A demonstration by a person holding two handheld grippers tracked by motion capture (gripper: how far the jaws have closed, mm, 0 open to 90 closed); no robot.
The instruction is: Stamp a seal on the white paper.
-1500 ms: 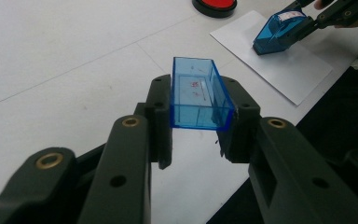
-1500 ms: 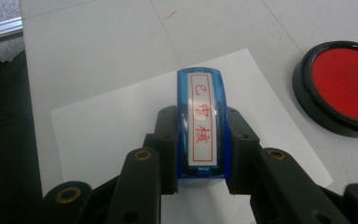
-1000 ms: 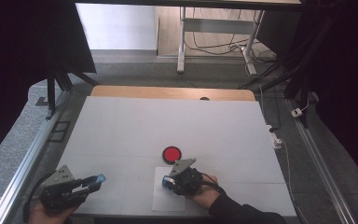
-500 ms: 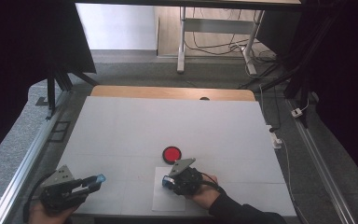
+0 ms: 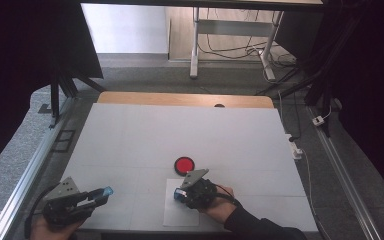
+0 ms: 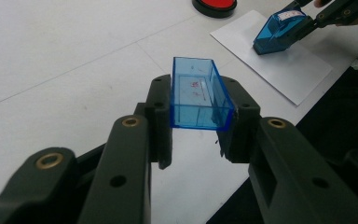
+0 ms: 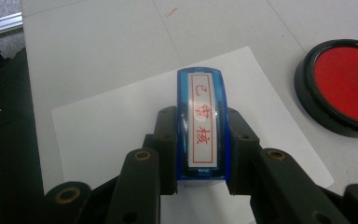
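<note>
Your right gripper [image 7: 200, 140] is clenched on the blue plastic stamp with a white label of red characters [image 7: 201, 121] and holds it down on the white paper sheet [image 7: 121, 126], just beside the round black pad of red ink [image 7: 347, 84]. Your left gripper [image 6: 198, 126] grasps the clear blue plastic stamp cap [image 6: 198, 95] near the front left of the white desk [image 5: 145, 135]; the cap seems to be lifted above it, well apart from the sheet.

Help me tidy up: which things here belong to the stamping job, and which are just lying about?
In use:
stamp, in the right tongs
cap, in the left tongs
paper
ink pad

Lying about:
power strip
plug
</note>
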